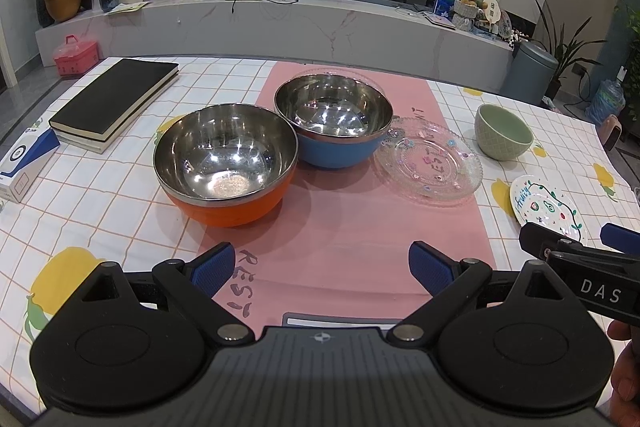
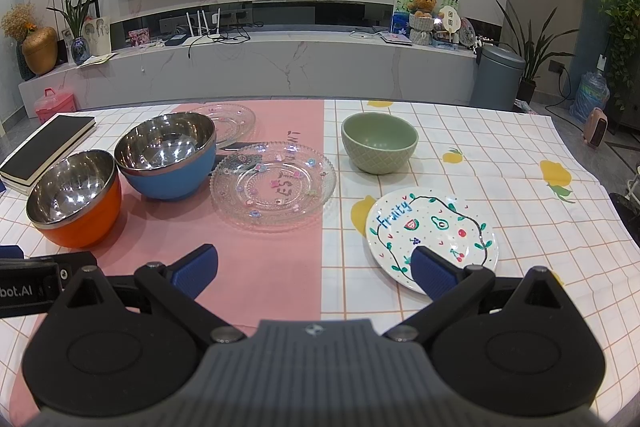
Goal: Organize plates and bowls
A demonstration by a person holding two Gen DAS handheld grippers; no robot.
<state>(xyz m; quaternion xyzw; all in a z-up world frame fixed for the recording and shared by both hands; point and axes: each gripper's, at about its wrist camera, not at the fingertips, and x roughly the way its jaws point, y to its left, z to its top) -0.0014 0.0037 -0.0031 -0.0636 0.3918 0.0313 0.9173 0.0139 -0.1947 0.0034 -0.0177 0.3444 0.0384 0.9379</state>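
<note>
Hovering spread wide and empty above the desk's near edge, left gripper [image 1: 320, 267] facing orange bowl [image 1: 226, 163] and blue bowl [image 1: 334, 121], right gripper [image 2: 314, 269] likewise wide, beside fruit-painted plate [image 2: 432, 231].

orange bowl [image 2: 74, 205] w/ steel liner, upright, empty, near-left on pink mat. blue bowl [image 2: 168, 155] same type, upright, empty, just behind-right of orange, rims close, can't tell if touching. clear glass plate [image 2: 273, 186] w/ small flower decals, flat on mat just right of blue bowl, looks like 2 stacked but can't confirm. 2nd clear plate [image 2: 234, 121] flat behind blue bowl, partly hidden by it. green ceramic bowl [image 2: 379, 142], textured outside, upright, empty, on checked cloth, right of mat, apart from glass plate. white "Fruity" plate [image 2: 432, 231] w/ fruit drawings, flat on cloth, nearer than green bowl, apart from the rest
</note>
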